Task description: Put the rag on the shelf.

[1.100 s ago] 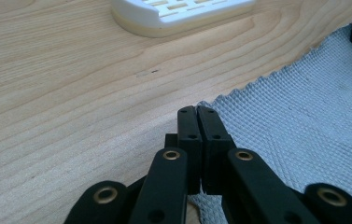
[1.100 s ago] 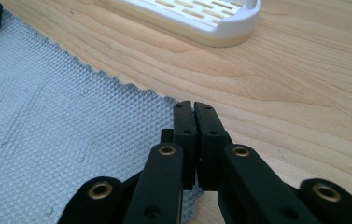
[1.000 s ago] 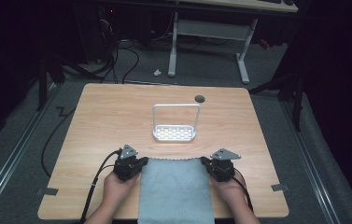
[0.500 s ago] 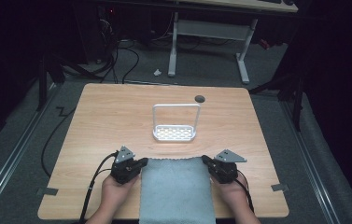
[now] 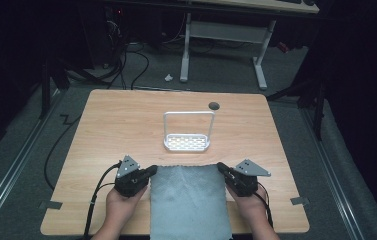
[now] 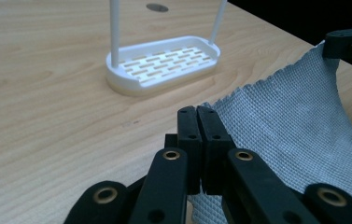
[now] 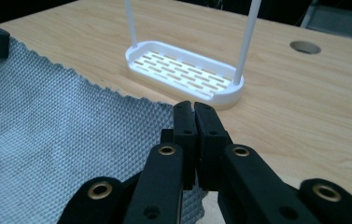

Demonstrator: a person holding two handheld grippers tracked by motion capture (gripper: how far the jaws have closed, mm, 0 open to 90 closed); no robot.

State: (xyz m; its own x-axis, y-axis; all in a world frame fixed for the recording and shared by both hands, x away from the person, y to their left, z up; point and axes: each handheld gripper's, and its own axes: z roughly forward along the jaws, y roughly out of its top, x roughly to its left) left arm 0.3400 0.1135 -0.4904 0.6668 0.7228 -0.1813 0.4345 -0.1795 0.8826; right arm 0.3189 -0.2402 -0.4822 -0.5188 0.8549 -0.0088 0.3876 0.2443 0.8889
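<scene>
A grey textured cloth (image 5: 188,200) lies at the table's near edge between my two grippers. My left gripper (image 5: 151,171) is shut on the cloth's far left corner, and my right gripper (image 5: 221,167) is shut on its far right corner. In the left gripper view the closed jaws (image 6: 197,112) pinch the cloth (image 6: 295,107), whose far edge hangs raised off the wood. The right gripper view shows its jaws (image 7: 193,108) closed on the cloth (image 7: 57,121) the same way. Just beyond the cloth stands a white rack (image 5: 187,142) with a slotted base and a tall hoop.
The wooden table (image 5: 126,120) has a round cable hole (image 5: 214,105) behind the rack. Small tape marks (image 5: 51,204) sit near both front corners. Cables and another desk's white legs (image 5: 186,50) are on the dark floor beyond.
Both grippers have risen a little, lifting the cloth's far corners off the table. Their jaws stay closed on the cloth.
</scene>
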